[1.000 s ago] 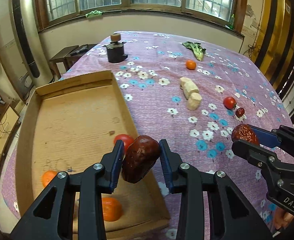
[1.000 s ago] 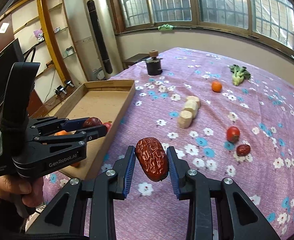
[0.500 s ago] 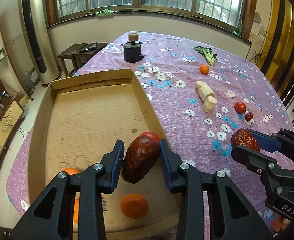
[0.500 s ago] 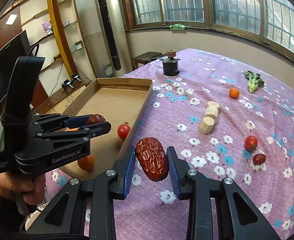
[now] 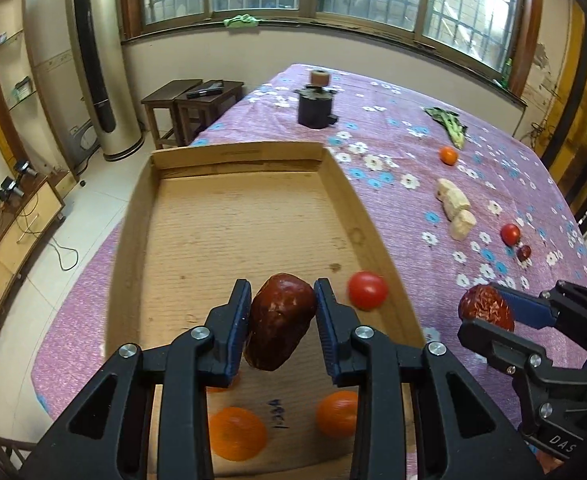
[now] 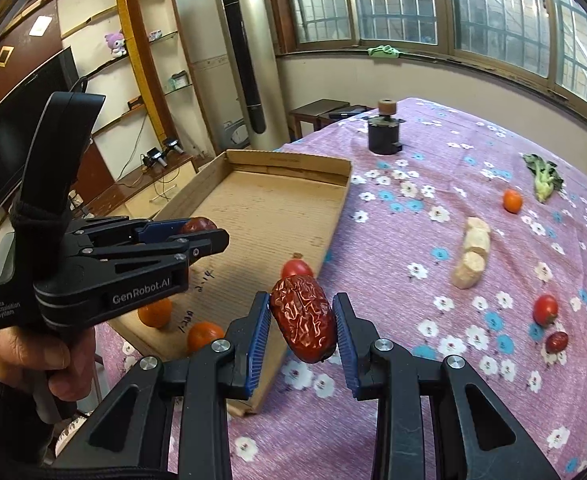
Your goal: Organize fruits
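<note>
My left gripper (image 5: 281,296) is shut on a smooth dark red date (image 5: 279,322) and holds it above the near part of the cardboard tray (image 5: 233,160). My right gripper (image 6: 301,308) is shut on a wrinkled red date (image 6: 303,322), above the tablecloth just right of the tray's near corner (image 6: 345,184). The tray holds a tomato (image 5: 367,290) and oranges (image 5: 235,432) (image 5: 335,414). On the cloth lie another tomato (image 6: 545,310), a small date (image 6: 556,342) and an orange (image 6: 512,201).
Pale root chunks (image 6: 471,252) lie in a row mid-table. A leafy green (image 6: 545,180) is at the far right and a black grinder (image 6: 384,136) at the far end. Stools (image 5: 193,100) and a tall air conditioner (image 5: 97,60) stand beyond the table.
Both grippers have moved left with their dates still held. The left one went from the tray's right wall to over the tray floor; the right one came up beside the tray's near corner.
</note>
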Motion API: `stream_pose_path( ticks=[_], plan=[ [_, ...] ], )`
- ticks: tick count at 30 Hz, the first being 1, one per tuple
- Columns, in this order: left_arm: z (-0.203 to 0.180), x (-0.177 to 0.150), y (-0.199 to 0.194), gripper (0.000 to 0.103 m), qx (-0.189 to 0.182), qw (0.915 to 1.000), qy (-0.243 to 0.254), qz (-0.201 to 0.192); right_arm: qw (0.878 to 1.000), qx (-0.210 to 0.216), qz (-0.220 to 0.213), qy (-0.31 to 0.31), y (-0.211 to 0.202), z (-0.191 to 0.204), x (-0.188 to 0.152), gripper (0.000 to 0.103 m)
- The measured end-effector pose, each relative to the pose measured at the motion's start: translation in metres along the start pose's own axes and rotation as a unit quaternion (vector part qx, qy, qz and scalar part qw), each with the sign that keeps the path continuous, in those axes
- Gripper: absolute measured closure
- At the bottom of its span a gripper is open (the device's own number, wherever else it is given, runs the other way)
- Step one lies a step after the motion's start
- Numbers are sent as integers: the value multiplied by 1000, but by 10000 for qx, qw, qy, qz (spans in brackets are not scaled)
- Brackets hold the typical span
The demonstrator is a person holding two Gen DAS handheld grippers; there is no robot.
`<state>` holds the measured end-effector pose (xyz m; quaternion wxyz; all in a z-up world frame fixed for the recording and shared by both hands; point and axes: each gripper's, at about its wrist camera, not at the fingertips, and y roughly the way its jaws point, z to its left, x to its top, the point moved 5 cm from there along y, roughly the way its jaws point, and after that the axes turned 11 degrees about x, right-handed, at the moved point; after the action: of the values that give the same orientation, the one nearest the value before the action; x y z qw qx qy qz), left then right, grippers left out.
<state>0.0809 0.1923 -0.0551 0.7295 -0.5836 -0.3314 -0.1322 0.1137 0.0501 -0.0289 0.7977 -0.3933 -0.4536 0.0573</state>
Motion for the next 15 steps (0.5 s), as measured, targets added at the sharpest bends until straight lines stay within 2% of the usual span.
stream_pose_path(
  ticks=[9, 15],
  plan=[
    [34, 9, 17, 73, 204, 9996, -202, 84, 9992, 317, 254, -14, 41, 14, 7, 71],
    [56, 13, 37, 73, 270, 9986, -363, 289, 9975, 507, 494, -54, 71, 23, 6, 71]
  ],
)
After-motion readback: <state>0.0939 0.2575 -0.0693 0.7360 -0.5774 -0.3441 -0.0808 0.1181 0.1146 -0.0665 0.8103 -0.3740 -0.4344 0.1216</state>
